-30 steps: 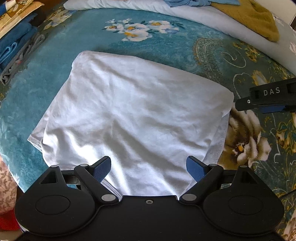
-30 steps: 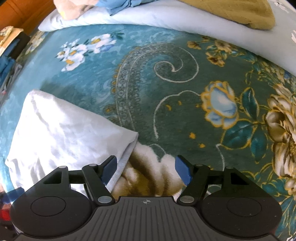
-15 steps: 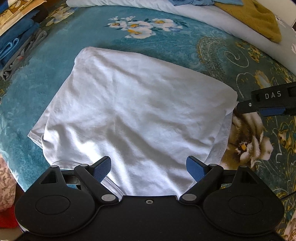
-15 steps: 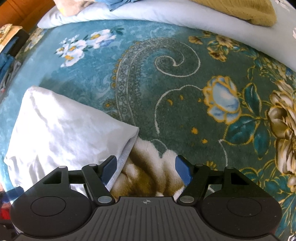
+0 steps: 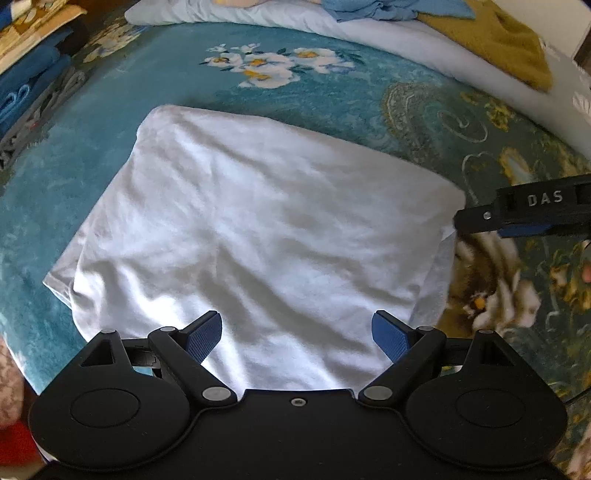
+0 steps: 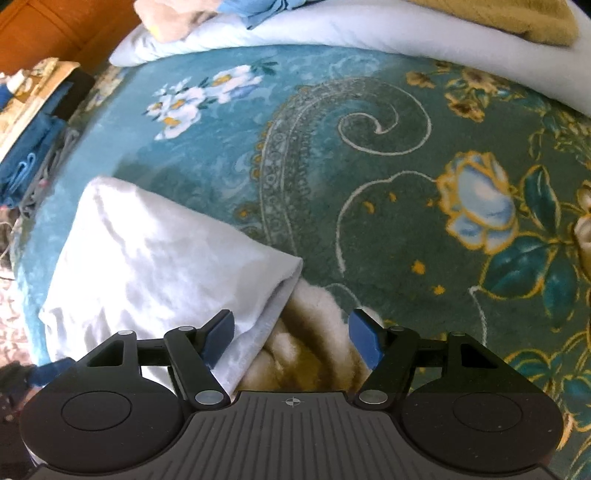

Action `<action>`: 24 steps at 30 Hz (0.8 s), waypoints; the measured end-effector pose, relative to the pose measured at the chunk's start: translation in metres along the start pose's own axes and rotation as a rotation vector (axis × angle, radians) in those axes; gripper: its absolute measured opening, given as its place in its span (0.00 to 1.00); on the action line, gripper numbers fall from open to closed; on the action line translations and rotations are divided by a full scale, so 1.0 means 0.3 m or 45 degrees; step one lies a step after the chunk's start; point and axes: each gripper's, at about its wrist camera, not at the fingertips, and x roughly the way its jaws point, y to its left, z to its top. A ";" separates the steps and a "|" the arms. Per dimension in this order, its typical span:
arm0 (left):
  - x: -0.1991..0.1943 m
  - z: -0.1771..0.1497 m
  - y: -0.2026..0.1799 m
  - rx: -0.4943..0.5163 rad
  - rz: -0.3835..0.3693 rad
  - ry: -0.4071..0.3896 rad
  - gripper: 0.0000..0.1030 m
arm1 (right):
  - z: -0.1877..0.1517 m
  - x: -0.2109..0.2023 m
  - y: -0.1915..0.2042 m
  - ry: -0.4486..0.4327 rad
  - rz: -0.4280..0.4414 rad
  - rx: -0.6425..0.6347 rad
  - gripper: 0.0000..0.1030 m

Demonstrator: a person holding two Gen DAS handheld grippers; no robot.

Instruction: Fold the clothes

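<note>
A white garment (image 5: 251, 236) lies folded into a rough rectangle on the teal flowered blanket (image 5: 332, 92). My left gripper (image 5: 297, 334) hovers open over the garment's near edge, nothing between its blue pads. In the right wrist view the same white garment (image 6: 155, 266) fills the lower left, its right corner pointing toward the middle. My right gripper (image 6: 290, 338) is open just off that corner, left pad over the cloth's hem, right pad over the blanket. The right gripper's black body marked DAS (image 5: 532, 214) shows at the garment's right corner in the left wrist view.
A pale blue pillow or quilt (image 5: 388, 33) runs along the far side, with a mustard cloth (image 5: 498, 40) and a blue cloth (image 5: 373, 9) on it. Folded blue towels (image 5: 26, 88) are stacked at the far left. Orange wood (image 6: 55, 26) stands beyond the bed.
Both grippers have drifted slightly nearer and lower, so the garment sits a little lower in each view. Both stay open. The garment has not moved.
</note>
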 end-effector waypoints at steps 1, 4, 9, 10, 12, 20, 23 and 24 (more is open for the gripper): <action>-0.005 -0.009 -0.003 0.005 0.002 -0.016 0.82 | 0.001 0.004 -0.006 -0.004 0.015 0.005 0.61; -0.024 -0.044 -0.020 0.026 -0.012 -0.058 0.82 | 0.006 0.017 -0.020 -0.012 0.055 0.019 0.59; -0.056 -0.121 -0.080 0.062 -0.049 -0.059 0.81 | 0.042 0.040 -0.021 -0.009 0.095 0.019 0.58; -0.061 -0.136 -0.094 0.067 -0.054 -0.050 0.81 | 0.049 0.045 -0.021 -0.008 0.102 0.019 0.58; -0.072 -0.163 -0.130 0.097 -0.057 -0.030 0.80 | 0.063 0.052 -0.018 -0.005 0.118 0.022 0.58; -0.041 -0.225 -0.229 0.231 -0.063 0.097 0.50 | 0.101 0.080 -0.009 0.039 0.200 0.075 0.50; -0.004 -0.237 -0.238 0.268 -0.053 0.139 0.48 | 0.108 0.089 -0.010 0.059 0.226 0.086 0.49; 0.010 -0.241 -0.241 0.284 -0.050 0.150 0.49 | 0.109 0.091 -0.012 0.063 0.237 0.098 0.49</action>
